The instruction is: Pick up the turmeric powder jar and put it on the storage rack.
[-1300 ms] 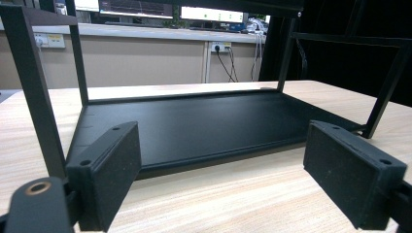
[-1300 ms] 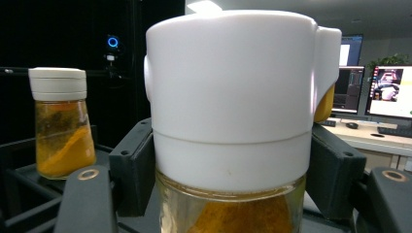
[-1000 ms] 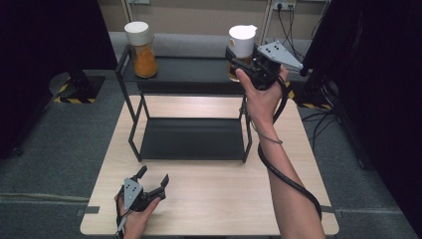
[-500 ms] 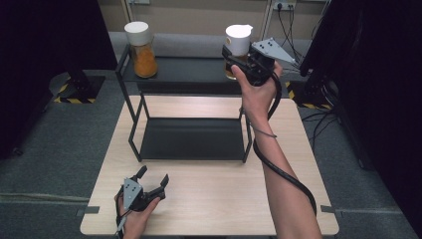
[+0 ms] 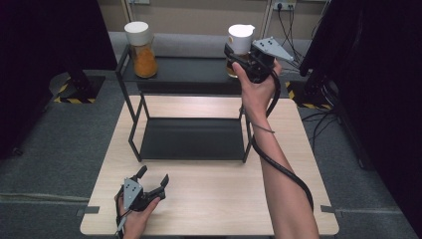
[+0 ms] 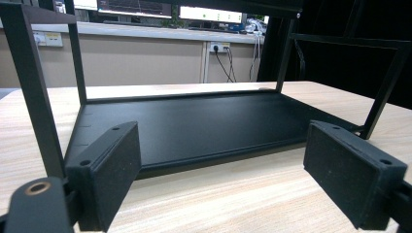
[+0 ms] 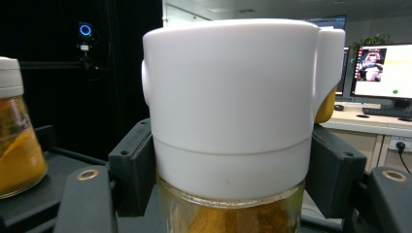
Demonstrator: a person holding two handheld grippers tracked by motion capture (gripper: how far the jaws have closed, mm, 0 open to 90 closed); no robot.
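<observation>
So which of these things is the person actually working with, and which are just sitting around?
In use:
- right gripper, jaws either side of the white-lidded jar
- black rack, whose top shelf holds that jar

Sitting by:
- second jar, at the shelf's other end
- left gripper, open, low over the table

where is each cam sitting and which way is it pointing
High view: above the person's side, looking forward and down on the table; both forearms and tools show.
Left gripper view: rides the left tool low over the table, facing the black rack; its open jaws show.
Right gripper view: rides the right tool, facing the white-lidded jar between its jaws.
Shared: rack, jar.
</observation>
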